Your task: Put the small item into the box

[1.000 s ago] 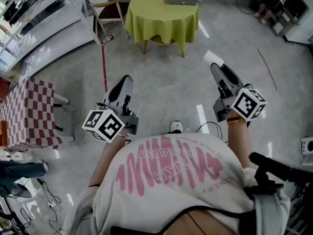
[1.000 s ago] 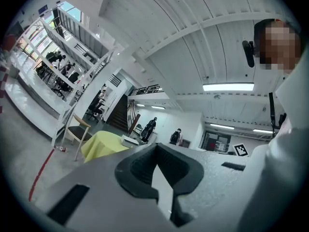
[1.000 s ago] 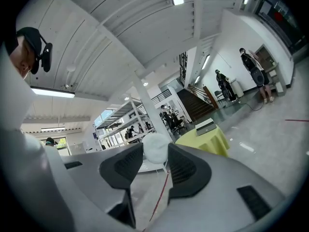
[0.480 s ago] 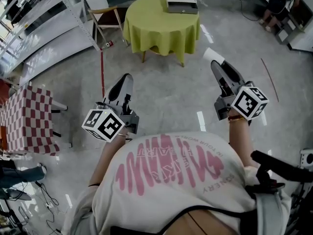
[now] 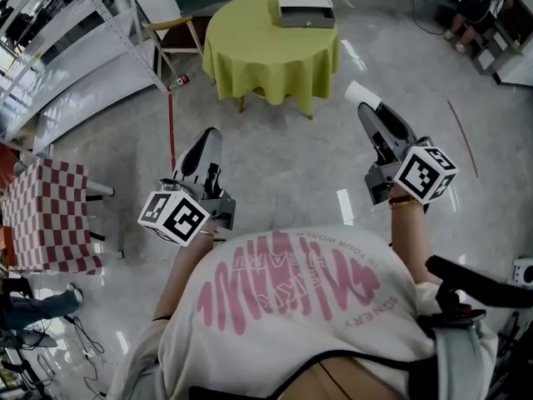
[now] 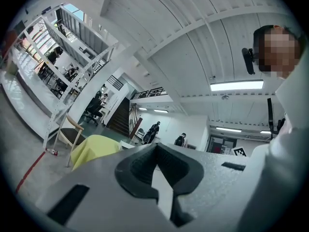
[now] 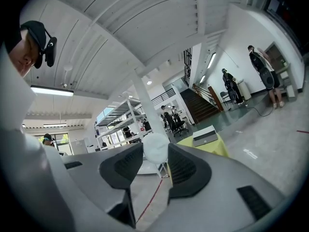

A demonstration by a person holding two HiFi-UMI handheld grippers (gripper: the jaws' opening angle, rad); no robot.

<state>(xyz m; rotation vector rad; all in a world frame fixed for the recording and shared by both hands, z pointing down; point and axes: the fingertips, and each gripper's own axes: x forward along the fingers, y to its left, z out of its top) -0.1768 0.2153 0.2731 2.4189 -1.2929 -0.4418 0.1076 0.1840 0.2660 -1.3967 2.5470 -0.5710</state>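
The person stands on a pale polished floor (image 5: pixel 283 157) with a gripper in each hand, both held out level in front of a white T-shirt (image 5: pixel 291 307) with pink print.

The right gripper (image 5: pixel 367 109) is clamped on the small white item (image 5: pixel 360 93). The right gripper view shows the item (image 7: pixel 155 146) as a rounded white lump pinched between the tips of the two dark ribbed pads (image 7: pixel 186 170), with its top rising above them. The left gripper (image 5: pixel 211 135) carries nothing. In the left gripper view its jaws are brought together, their tips meeting (image 6: pixel 154 148), and only a narrow gap shows lower down between the pads (image 6: pixel 135 170).

The box (image 5: pixel 306 8), a flat grey one, lies on the far right part of a round surface (image 5: pixel 266 52) draped in a yellow-green cloth. That surface stands well ahead of both grippers, so the item is well apart from the box. The right gripper view shows the box (image 7: pixel 204 136) just right of the held item.

A wooden chair (image 5: pixel 171 33) stands just left of the round surface, with metal shelving (image 5: pixel 79 36) beyond it. A red-and-white checked table (image 5: pixel 46 215) stands at the far left, and a red line (image 5: pixel 171 119) runs along the floor between them.
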